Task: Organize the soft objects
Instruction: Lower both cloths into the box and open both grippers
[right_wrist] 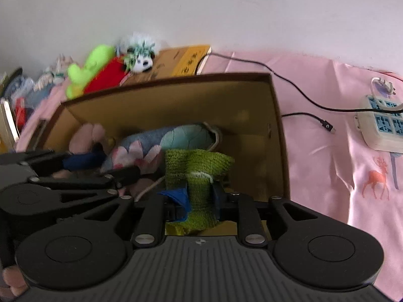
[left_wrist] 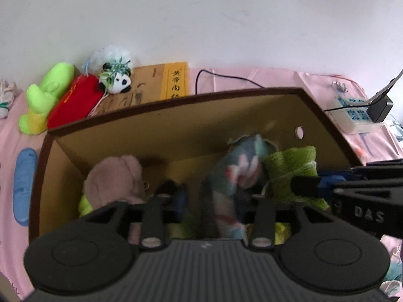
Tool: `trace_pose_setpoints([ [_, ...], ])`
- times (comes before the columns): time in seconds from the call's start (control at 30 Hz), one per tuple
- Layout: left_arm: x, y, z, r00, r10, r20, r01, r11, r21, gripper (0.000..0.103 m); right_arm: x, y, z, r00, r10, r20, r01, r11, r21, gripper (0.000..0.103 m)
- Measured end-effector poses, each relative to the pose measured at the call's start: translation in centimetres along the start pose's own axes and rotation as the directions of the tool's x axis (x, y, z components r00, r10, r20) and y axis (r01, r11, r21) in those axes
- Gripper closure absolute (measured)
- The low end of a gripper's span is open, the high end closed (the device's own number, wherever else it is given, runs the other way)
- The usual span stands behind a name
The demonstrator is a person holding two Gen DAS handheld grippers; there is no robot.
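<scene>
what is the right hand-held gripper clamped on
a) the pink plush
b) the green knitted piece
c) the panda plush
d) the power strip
b: in the right wrist view the right hand-held gripper has its fingers closed on the green knitted piece over the box, while the panda lies behind the box.

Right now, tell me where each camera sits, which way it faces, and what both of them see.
Left wrist: on the left gripper, looking forward and down into the brown cardboard box; its open fingers straddle a blue floral plush; the right gripper's fingers enter at right.
Right wrist: on the right gripper, same box from the right; fingers shut on a green knitted cloth; left gripper at left.
Shared: box, both toys, panda plush, white power strip.
</scene>
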State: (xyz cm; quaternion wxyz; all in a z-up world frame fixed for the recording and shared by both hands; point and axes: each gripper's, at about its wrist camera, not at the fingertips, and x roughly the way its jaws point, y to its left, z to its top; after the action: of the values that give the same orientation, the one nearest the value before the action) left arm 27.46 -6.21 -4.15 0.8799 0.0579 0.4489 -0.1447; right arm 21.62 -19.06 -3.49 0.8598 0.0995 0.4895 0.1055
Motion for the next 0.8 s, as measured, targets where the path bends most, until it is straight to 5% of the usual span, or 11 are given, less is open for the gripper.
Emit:
trace_pose_setpoints([
  [0.2,-0.9,0.3,-0.4,0.999,0.047,0.011,-0.047,0.999,0.001,0.042,-0.9,-0.5,0.2,0.999,0.049,-0.023,-0.048,0.998,0.046,0.097],
  [0.3,-2.0,0.7,-0.5,0.998,0.058,0.032,-0.058,0.998,-0.012,0.039,-2.0,-0.3,0.1,1.0,-0.008,0.018,0.008,1.0,0.003,0.096],
  [0.8,-9.6,2.3,-2.2,0.982,0.104,0.155,-0.092,0.992,-0.086,0.037,-8.6,1.1,-2.4,0.992,0.051,0.113,-0.056,0.998,0.04,0.095],
])
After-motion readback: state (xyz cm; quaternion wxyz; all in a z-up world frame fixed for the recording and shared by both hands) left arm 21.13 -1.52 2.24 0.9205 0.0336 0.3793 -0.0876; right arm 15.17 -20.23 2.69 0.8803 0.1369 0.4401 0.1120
